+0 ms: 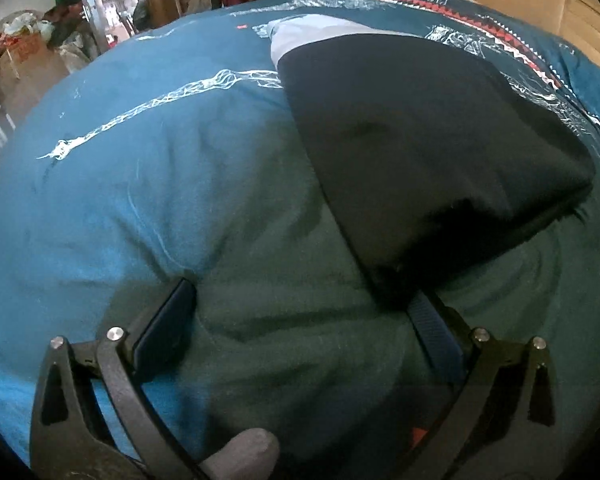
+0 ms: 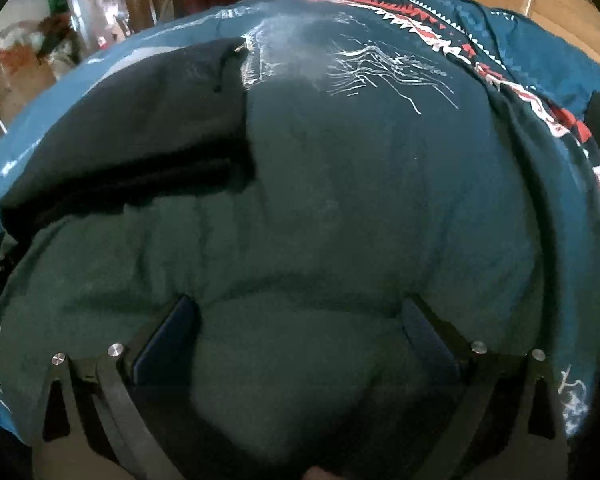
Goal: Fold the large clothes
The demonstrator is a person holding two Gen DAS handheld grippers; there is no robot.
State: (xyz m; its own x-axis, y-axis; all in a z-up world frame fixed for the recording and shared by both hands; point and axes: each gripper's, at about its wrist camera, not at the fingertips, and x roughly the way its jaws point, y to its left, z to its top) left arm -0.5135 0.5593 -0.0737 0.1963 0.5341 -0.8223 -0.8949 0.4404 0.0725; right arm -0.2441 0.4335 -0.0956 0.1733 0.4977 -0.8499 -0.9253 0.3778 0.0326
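we reckon the main risk here is grabbing the wrong layer. the dark garment [image 1: 420,152] lies on a teal blanket [image 1: 140,200] that is soft and puffy, and both sets of tongs are low against that blanket, so a squeeze now could pinch the bedding along with, or instead of, the clothing. in the left wrist view the near corner of the dark garment comes down right to the inner side of one finger [image 1: 436,336], close enough that we cannot tell whether cloth and pad touch; if only a thin edge is caught, it may slip free as the fold is lifted and the layers will slide apart. the garment looks already doubled over, with a paler grey part [image 1: 300,40] showing at its far end, so a lopsided pull from one side alone would likely skew it

the left tongs [image 1: 304,320] are spread wide, the fingers well apart, with only the blanket bulging between them; they grip nothing. the right tongs [image 2: 300,328] are likewise spread wide over bare blanket [image 2: 340,200], grip nothing, and sit well to the side of the dark garment [image 2: 140,132], which in that view lies up and to the left. a red and white patterned band [image 2: 440,36] runs across the far part of the blanket, and a cluttered room [image 1: 40,40] lies beyond the bed
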